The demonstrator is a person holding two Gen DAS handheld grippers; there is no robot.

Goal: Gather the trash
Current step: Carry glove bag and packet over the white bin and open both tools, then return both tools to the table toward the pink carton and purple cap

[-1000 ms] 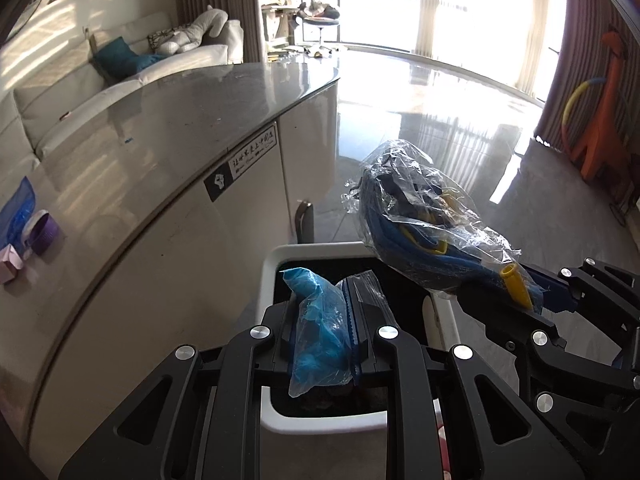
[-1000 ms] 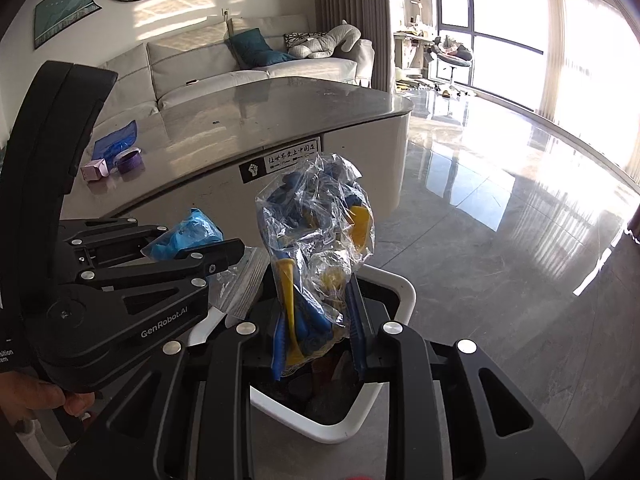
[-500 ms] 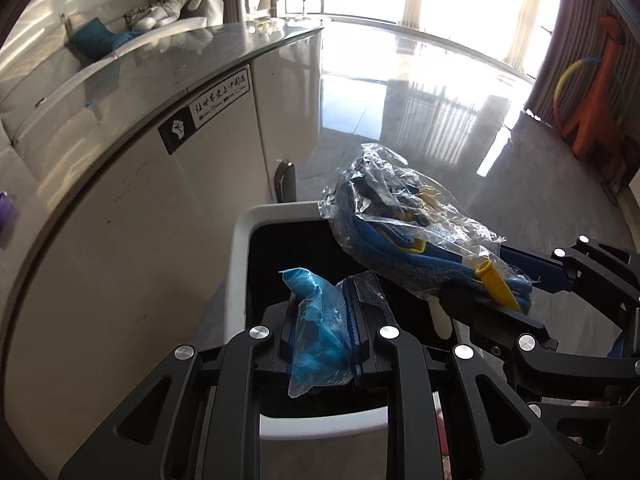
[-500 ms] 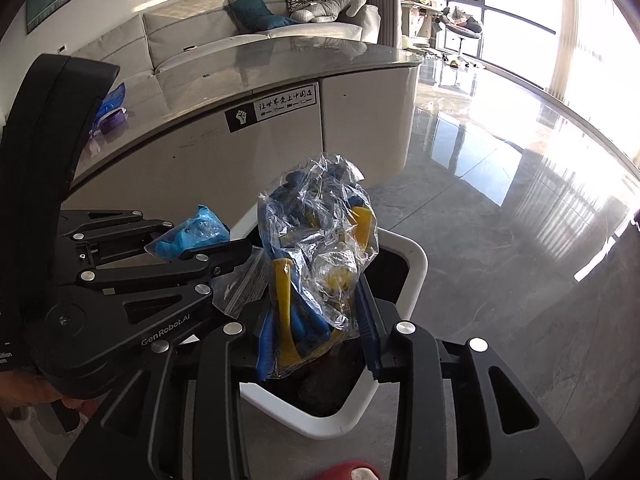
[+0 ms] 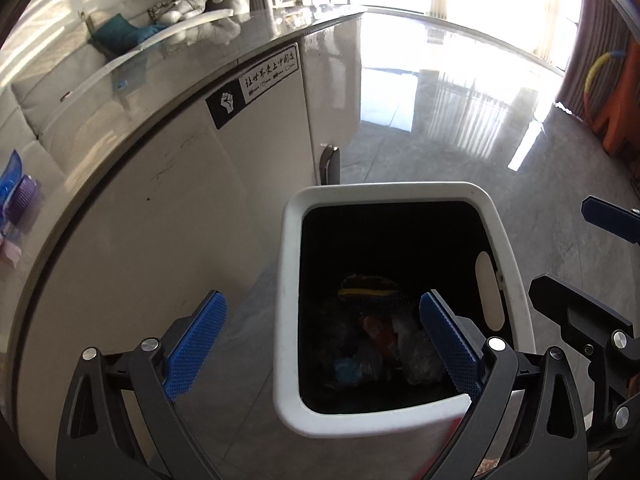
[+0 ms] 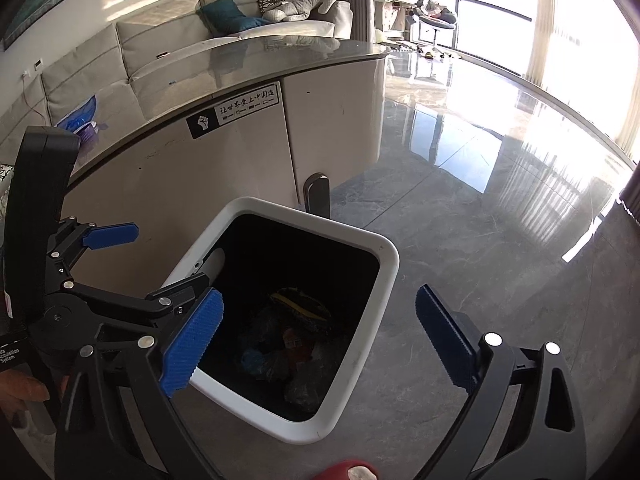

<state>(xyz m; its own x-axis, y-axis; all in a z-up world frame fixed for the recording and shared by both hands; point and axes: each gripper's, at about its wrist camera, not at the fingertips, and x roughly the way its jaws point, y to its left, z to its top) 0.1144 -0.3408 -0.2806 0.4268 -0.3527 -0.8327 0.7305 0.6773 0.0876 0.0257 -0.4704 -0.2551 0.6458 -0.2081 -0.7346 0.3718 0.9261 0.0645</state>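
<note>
A white trash bin [image 5: 400, 194] with a black liner stands on the floor by the counter; it also shows in the right wrist view [image 6: 384, 252]. Inside lie several bagged trash items, among them a blue crumpled bag [image 5: 354, 368] and a clear bag with blue and yellow pieces [image 6: 300, 308]. My left gripper [image 5: 324, 348] is open and empty over the bin's left rim. My right gripper [image 6: 316, 340] is open and empty above the bin's opening. The left gripper's blue pads [image 6: 112, 236] show at the left of the right wrist view.
A curved white counter [image 5: 168, 184] with a grey top stands just left of the bin. A blue packet and a purple item [image 5: 20, 196] lie on the counter. Glossy grey floor [image 6: 500, 240] spreads to the right. A sofa [image 6: 160, 48] stands behind.
Both grippers have opened. The blue bag and the clear bag with blue and yellow pieces have dropped into the bin.
</note>
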